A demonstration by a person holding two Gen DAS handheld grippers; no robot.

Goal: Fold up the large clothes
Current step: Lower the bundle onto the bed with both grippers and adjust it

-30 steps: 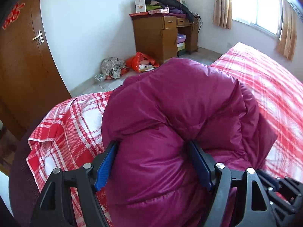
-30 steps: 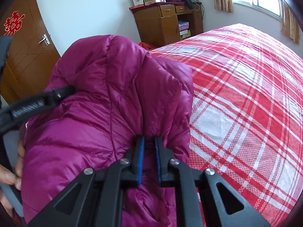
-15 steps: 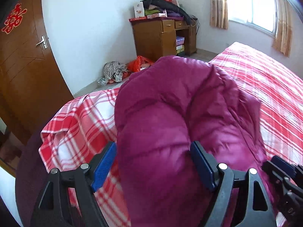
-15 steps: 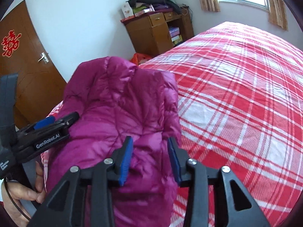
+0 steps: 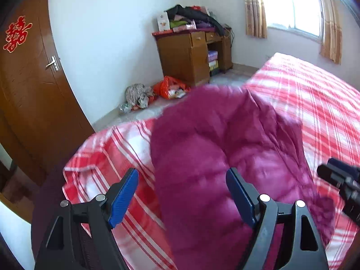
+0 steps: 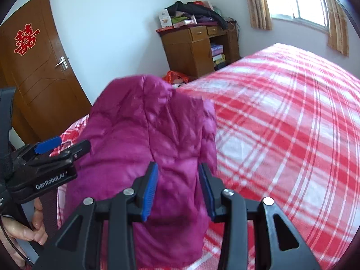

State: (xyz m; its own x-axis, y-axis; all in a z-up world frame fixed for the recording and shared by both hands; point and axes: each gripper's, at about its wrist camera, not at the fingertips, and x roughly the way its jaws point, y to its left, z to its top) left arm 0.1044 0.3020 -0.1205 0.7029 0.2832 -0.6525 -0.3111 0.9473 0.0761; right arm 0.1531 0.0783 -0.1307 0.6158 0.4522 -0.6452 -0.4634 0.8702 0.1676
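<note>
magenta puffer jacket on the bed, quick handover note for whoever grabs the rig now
Left gripper: open wide, nothing held; one blue pad is at the jacket's side, the other is over the bedspread.
Right gripper: part open, fingers apart over the jacket, not clamped.
Magenta puffer jacket: a bulky folded bundle near the corner of the red plaid bed.
Done: jacket looks folded and set down, released by both grippers.
Left: check that the bundle holds; tidy any loose edge.
</note>
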